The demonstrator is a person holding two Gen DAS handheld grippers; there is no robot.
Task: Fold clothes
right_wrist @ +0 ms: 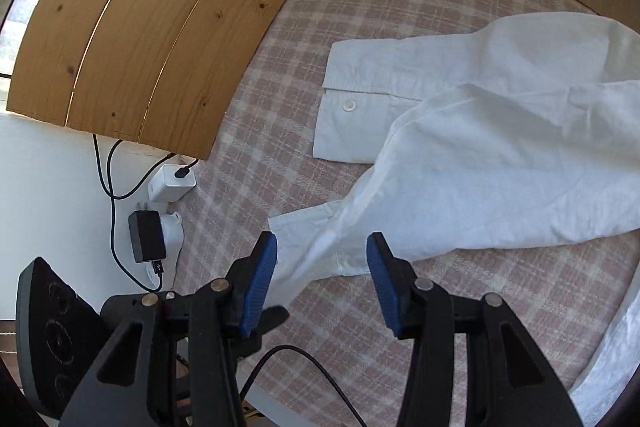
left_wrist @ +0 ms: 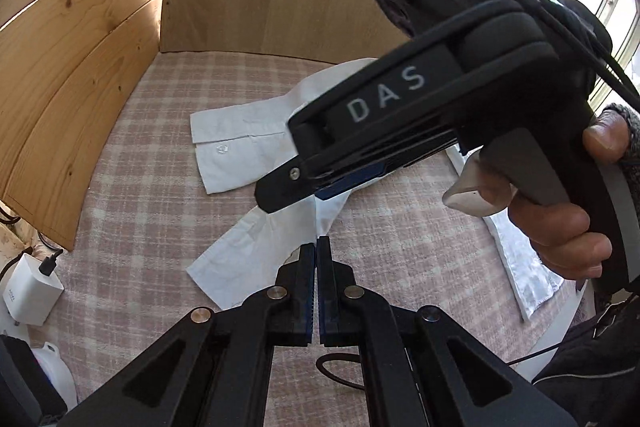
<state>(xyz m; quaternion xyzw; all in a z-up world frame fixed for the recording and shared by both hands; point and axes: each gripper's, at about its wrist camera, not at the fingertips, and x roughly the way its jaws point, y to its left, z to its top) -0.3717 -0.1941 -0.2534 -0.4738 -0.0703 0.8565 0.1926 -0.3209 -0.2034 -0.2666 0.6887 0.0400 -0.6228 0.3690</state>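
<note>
Plaid bedcover [right_wrist: 360, 7] holds a white shirt [right_wrist: 500, 155], half hidden behind the gaping right hand-held gripper [right_wrist: 322, 287]; left hand-held gripper [left_wrist: 319, 291] pinched empty.

— What's on the bed there?

— A white shirt [right_wrist: 492, 155], lying on the pink-checked cover, filling the right half of the right wrist view.

— Spread flat?

— Not quite. One sleeve [right_wrist: 372, 103] stretches toward the middle of the frame, its cuff flat with a pale button [right_wrist: 349, 104] facing up. The other sleeve [right_wrist: 320, 251] crosses over it and runs down to the lower centre, creased, cuff end toward the bottom.

— And from the left wrist view?

— The same two sleeves [left_wrist: 240, 147] fan out at centre left, slightly rumpled
</note>
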